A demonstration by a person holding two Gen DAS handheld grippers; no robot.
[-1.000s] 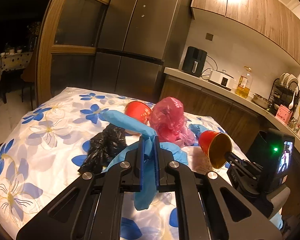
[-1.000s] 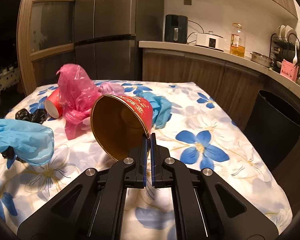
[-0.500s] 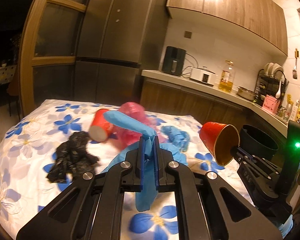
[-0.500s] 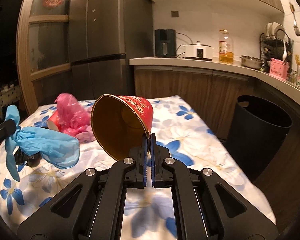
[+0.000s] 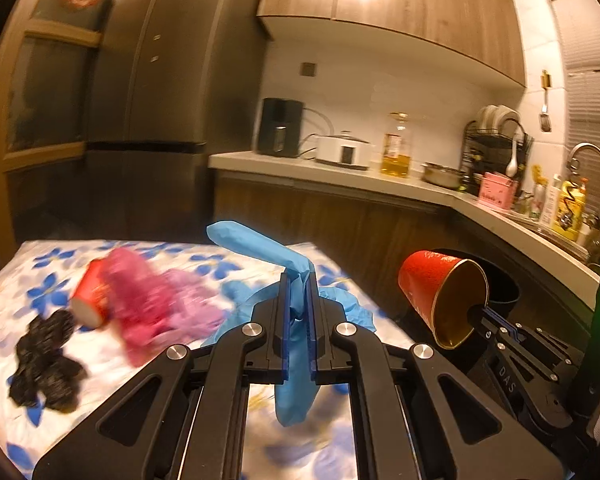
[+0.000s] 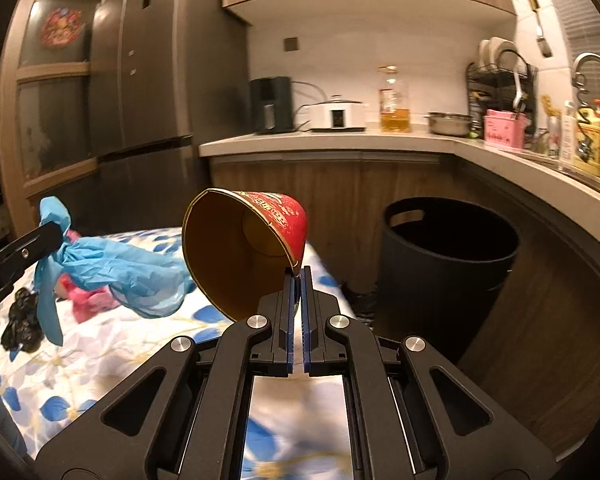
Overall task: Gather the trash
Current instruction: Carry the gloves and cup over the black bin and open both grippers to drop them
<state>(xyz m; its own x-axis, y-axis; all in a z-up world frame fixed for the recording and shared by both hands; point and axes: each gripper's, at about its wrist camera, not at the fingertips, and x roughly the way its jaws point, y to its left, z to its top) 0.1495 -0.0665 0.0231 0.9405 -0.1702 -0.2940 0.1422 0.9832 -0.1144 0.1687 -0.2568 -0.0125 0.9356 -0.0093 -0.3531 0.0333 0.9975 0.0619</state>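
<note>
Above table | right tongs (image 6: 297, 276) pinch red cup (image 6: 256, 248) rim, mouth facing camera-left

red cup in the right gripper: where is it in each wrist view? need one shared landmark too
Left wrist: the held red cup is right of centre, mouth toward the camera, pinched at its rim by the right gripper.
Right wrist: the cup is centre, just above the gripper.
Shared landmark: the black trash bin, beyond the cup.

Blue glove (image 5: 296, 344), red cup (image 6: 256, 248) gold inside, blue-flowered white cloth (image 6: 100, 352).
</note>
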